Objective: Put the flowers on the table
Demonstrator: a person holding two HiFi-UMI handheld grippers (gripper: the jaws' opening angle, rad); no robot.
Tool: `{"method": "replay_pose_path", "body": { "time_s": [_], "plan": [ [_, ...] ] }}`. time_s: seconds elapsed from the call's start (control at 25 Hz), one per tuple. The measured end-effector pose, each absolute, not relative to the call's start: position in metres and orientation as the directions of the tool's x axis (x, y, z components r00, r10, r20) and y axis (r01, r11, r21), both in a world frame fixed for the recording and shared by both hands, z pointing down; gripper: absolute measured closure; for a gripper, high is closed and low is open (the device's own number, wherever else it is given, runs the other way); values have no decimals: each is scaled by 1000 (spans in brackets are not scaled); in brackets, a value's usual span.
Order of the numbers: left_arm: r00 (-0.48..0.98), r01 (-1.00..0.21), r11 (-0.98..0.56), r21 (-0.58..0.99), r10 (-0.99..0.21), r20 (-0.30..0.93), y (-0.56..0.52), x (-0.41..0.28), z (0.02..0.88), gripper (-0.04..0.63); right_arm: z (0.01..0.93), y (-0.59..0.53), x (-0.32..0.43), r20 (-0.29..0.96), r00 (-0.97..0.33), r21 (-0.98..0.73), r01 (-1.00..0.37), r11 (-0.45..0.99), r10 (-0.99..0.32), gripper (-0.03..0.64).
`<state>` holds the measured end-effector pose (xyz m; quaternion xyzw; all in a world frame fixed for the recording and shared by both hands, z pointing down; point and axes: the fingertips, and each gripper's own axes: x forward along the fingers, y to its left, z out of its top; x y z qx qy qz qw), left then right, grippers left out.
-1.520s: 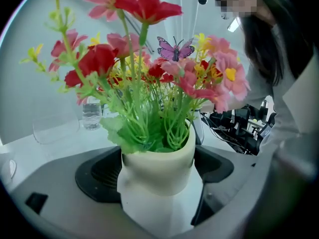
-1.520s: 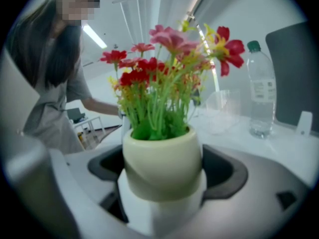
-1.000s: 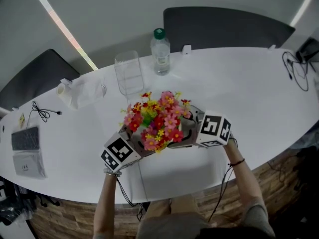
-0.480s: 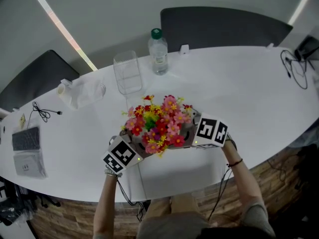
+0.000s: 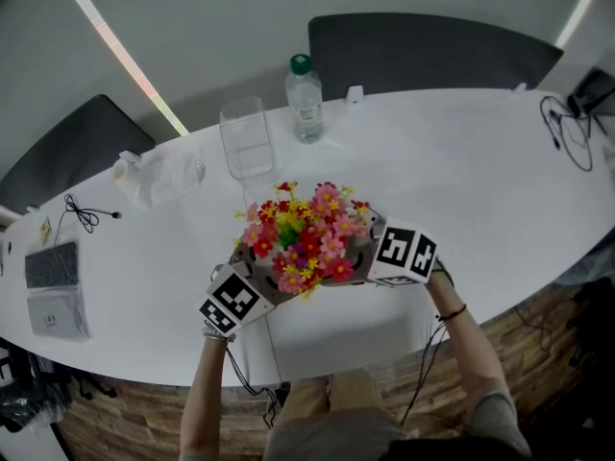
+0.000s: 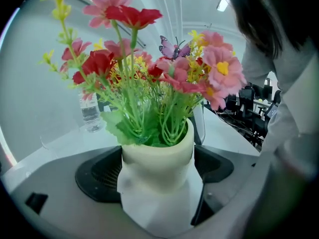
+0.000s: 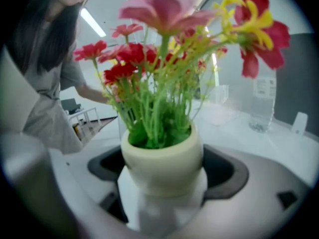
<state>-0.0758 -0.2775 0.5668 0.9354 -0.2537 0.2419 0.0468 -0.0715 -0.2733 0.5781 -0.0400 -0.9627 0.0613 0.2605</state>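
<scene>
A bunch of red, pink and yellow flowers [image 5: 303, 233] stands in a cream pot [image 6: 157, 163], held over the white table [image 5: 452, 161] near its front edge. My left gripper [image 5: 258, 275] grips the pot from the left and my right gripper [image 5: 357, 257] grips it from the right, both shut on the pot. In the left gripper view the pot sits between the dark jaws, with green stems [image 6: 149, 113] rising from it. The right gripper view shows the same pot [image 7: 162, 163] between its jaws. The blooms hide the pot in the head view.
A clear glass vase [image 5: 247, 142] and a water bottle [image 5: 305, 99] stand behind the flowers. A white bag [image 5: 144, 179], a black cable [image 5: 82, 214] and a small keyboard [image 5: 48, 267] lie at the left. More cables [image 5: 572, 133] lie at the far right. Two dark chairs [image 5: 432, 56] stand behind the table.
Both grippers and the flowers have shifted slightly left and toward the back of the table. Both stay shut on the pot.
</scene>
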Motion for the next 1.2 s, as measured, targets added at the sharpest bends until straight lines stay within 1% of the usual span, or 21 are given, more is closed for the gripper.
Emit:
{"method": "replay_pose_path", "body": {
  "time_s": [0.48,0.8,1.04,1.2],
  "plan": [
    [736,-547,-837,-18,-491,467,-274,-84,568,129,580,-274,-70,506,-861,-164,-38,986,51,147],
    [739,-575,-818,7,-515,434,-271,-84,562,129,580,-274,-61,506,-863,-177,-95,980,7,147],
    [709,-641,-766,44,-569,415,-266,-100,561,129,571,-278,-49,491,-869,-180,-171,969,-62,149],
    [685,-671,-740,42,-597,417,-261,-105,559,129,567,-276,-40,494,-864,-162,-204,965,-100,149]
  ]
}}
